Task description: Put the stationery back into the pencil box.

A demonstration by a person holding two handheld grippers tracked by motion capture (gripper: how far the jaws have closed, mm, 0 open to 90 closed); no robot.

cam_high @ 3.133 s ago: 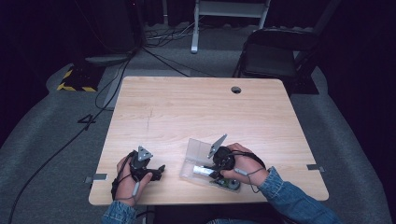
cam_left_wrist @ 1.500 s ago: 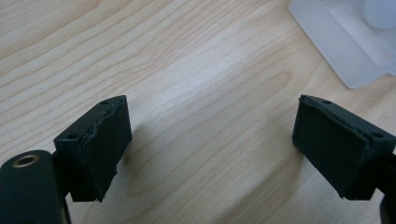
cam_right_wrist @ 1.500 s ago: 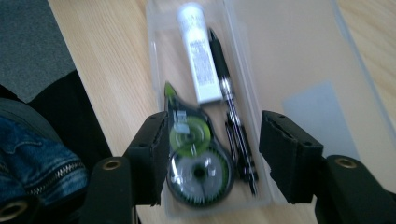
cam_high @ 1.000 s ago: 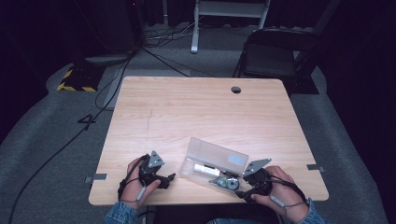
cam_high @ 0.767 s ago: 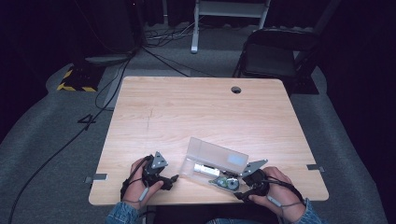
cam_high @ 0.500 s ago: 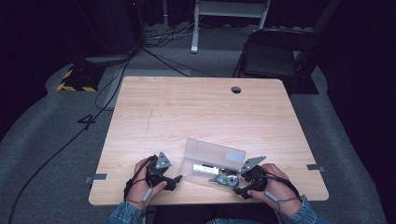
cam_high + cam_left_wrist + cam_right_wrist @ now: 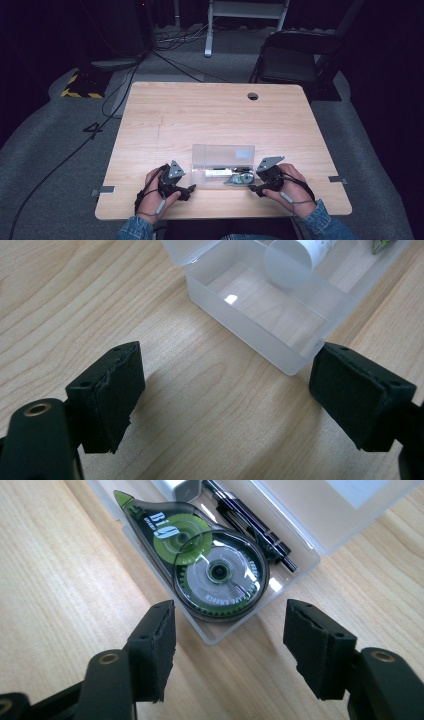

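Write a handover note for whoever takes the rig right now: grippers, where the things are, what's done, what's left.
Left gripper: open, empty, jaws low over the table at the left end of the clear plastic box.
Right gripper: open, empty, at the box's right end.
The box sits near the front edge of the wooden table, lid open. Inside: a green and grey correction tape dispenser, a black pen and a white cylinder.
Done: contents appear to be in.
Left: probably close the lid.

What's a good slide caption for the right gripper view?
Open right tool facing a green correction tape dispenser in a clear plastic box.
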